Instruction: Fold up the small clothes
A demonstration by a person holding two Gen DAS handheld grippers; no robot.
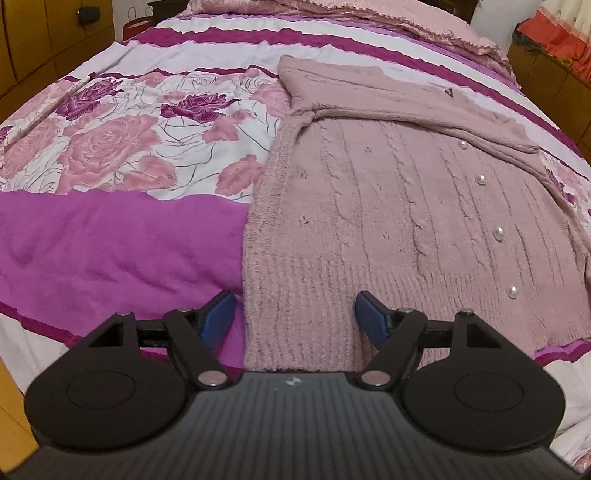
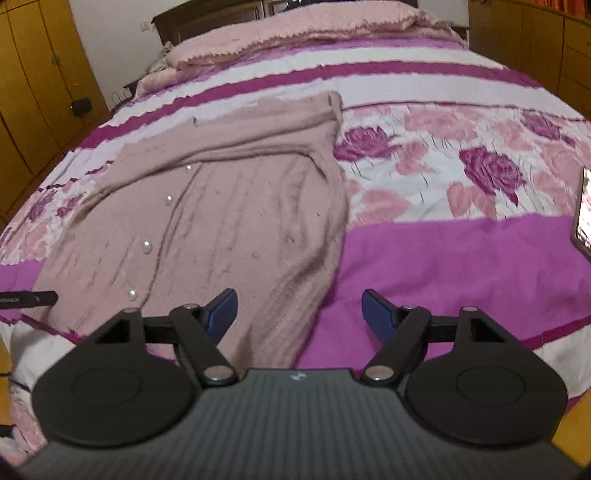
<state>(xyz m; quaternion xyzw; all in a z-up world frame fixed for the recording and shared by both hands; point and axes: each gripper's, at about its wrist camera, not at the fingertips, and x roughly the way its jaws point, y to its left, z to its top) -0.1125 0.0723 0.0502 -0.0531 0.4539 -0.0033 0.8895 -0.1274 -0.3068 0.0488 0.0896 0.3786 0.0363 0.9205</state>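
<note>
A dusty-pink cable-knit cardigan (image 1: 369, 206) (image 2: 229, 221) with pearl buttons (image 1: 498, 233) lies flat on the bed, front up. One sleeve (image 1: 406, 110) is folded across its chest. My left gripper (image 1: 295, 314) is open just above the ribbed hem at the cardigan's left side; its left finger is over the bedspread and its right finger over the knit. My right gripper (image 2: 299, 314) is open above the hem's right corner, with its left finger over the knit and its right finger over the bedspread. Neither gripper holds anything.
The magenta, white and rose-patterned bedspread (image 1: 110, 240) (image 2: 461, 266) covers the whole bed. A phone (image 2: 583, 214) lies at its right edge. A black bar (image 2: 29, 298) pokes in at the left. Wooden wardrobes (image 2: 37, 92) flank the bed, and pink pillows (image 2: 295, 33) lie at its head.
</note>
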